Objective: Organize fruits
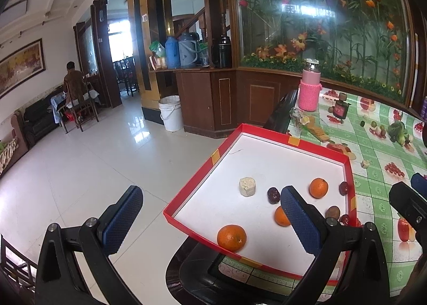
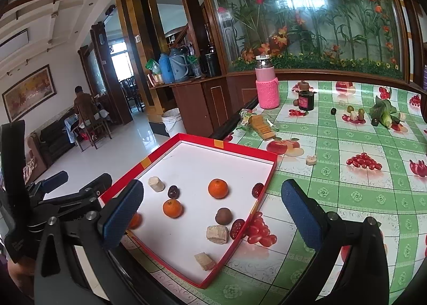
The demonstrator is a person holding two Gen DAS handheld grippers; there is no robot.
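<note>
Red tray (image 2: pixel 263 187) between right tool (image 2: pixel 210 211) fingers

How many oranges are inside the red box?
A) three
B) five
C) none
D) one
A: three oranges lie on the white floor of the red box, one near the front edge, one partly behind the gripper finger and one further back.

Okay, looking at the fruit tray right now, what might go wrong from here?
1. The red tray overhangs the table edge; pressing on its near corner might tip it.
2. The round oranges lie loose on the smooth tray floor, so a nudge from either open claw may roll them.
3. Real fruit on the fruit-print tablecloth is easy to overlook.
</note>
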